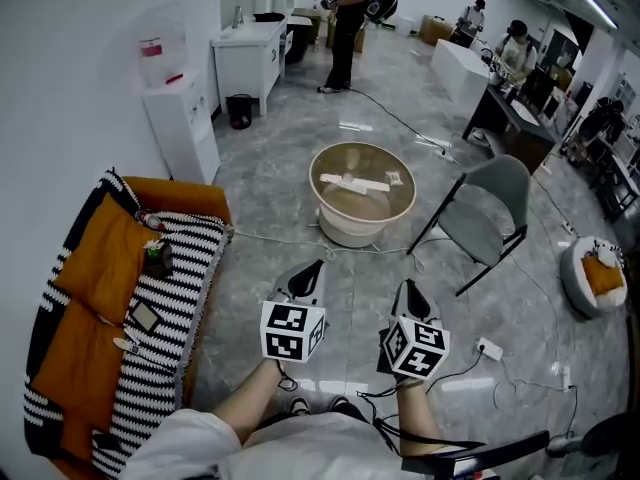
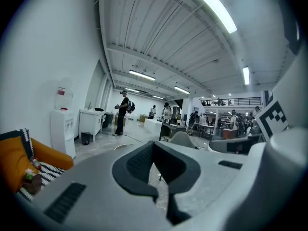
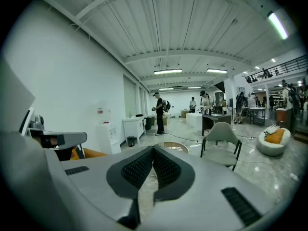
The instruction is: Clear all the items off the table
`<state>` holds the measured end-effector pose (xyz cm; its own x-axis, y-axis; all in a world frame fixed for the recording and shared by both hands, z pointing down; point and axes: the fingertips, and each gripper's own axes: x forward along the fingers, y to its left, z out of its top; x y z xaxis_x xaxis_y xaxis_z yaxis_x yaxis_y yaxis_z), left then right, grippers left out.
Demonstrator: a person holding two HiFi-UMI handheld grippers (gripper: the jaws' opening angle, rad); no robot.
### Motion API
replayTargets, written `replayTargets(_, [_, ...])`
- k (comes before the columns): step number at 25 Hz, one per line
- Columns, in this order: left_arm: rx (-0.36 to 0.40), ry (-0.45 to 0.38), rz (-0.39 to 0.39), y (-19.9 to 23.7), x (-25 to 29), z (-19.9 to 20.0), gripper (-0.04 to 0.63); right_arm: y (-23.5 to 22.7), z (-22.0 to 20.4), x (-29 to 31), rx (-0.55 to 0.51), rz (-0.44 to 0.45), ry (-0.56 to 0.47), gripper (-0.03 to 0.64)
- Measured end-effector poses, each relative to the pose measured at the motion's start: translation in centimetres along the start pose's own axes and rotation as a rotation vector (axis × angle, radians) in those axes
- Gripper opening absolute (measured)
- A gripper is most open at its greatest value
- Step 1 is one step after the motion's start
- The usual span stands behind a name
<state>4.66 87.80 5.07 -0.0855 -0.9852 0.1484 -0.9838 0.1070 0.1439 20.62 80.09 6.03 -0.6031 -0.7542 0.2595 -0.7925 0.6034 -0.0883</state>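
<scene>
A round beige table (image 1: 330, 208) stands on the floor ahead of me, with a few flat white items (image 1: 352, 182) lying on its top. It also shows as a low table (image 3: 174, 148) just past my right jaws. My left gripper (image 1: 312, 266) and right gripper (image 1: 408, 288) are held side by side in the air, short of the table and pointing toward it. Both are shut with nothing between the jaws. The left gripper (image 2: 154, 146) has its pads meeting at the tips, and so does the right gripper (image 3: 153, 151).
A grey chair (image 1: 485, 208) stands right of the table. A sofa (image 1: 120, 308) with orange cushions, a striped blanket and small objects is at the left. White cabinets (image 1: 180, 118) line the wall. Cables and a power strip (image 1: 490, 349) lie on the floor. People stand at the far end.
</scene>
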Motion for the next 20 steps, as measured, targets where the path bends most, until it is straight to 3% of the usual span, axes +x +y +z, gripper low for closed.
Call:
replayTargets(11, [0.022,0.031,-0.03,-0.3,5.0,-0.7,0.008,-3.1,-0.4,4.3,0.03,-0.016,0.033,0.023])
replayTargets(20, [0.018,0.033,0.032,1.2,16.0,1.2,0.008,-8.7,2.3,14.5,0.053,0.017,0.039,0.023])
